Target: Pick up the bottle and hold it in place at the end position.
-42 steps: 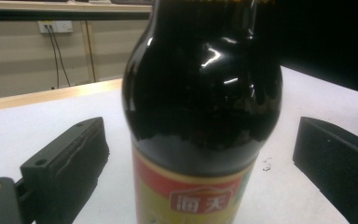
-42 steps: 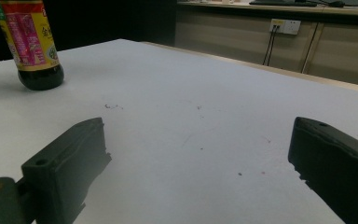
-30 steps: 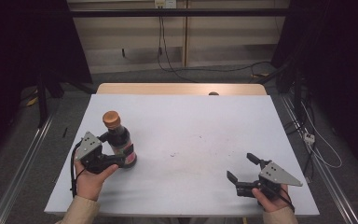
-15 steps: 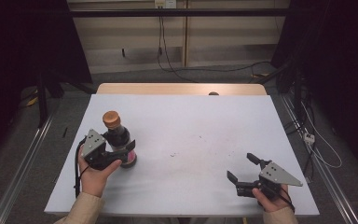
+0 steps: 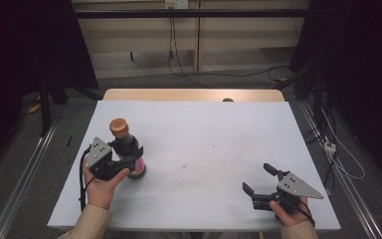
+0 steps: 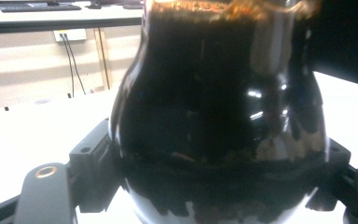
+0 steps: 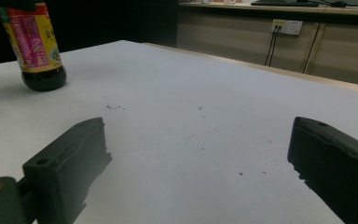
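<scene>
We see a white table (image 5: 204, 149) from above. On its left side stands a dark sauce bottle (image 5: 127, 152) with an orange cap, upright. The left gripper (image 5: 129, 162) has just been closing its jaws around the bottle's lower body, and in the left gripper view the black jaws press against both sides of the dark glass (image 6: 219, 116). At the near right, the right gripper (image 5: 261, 181) rests low over bare table, well apart from the bottle, its jaws spread wide with nothing between them.
</scene>
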Demonstrator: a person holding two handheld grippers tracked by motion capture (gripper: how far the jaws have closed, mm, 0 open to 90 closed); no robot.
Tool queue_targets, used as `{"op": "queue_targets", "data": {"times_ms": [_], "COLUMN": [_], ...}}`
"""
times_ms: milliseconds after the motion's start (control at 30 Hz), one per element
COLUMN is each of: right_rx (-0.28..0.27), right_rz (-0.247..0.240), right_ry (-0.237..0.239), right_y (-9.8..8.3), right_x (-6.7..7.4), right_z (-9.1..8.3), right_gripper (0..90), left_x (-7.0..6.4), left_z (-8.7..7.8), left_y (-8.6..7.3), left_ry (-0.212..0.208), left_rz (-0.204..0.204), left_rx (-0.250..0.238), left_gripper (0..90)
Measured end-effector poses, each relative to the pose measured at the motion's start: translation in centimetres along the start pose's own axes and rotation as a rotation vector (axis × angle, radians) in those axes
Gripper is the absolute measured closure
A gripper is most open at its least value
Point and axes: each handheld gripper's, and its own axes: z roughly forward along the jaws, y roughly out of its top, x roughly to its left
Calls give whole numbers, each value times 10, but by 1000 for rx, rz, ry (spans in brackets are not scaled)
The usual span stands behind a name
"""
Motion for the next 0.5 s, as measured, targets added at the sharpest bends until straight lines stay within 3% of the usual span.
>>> {"op": "queue_targets", "data": {"times_ms": [500], "right_rx": [2], "right_rz": [2], "right_ry": [-1], "right_y": [0], "right_x": [0], "right_z": [0], "right_gripper": [40], "left_x": [-2], "left_z": [1], "left_y": [3], "left_ry": [0], "left_rz": [-2], "left_rx": [3], "left_gripper": [259]}}
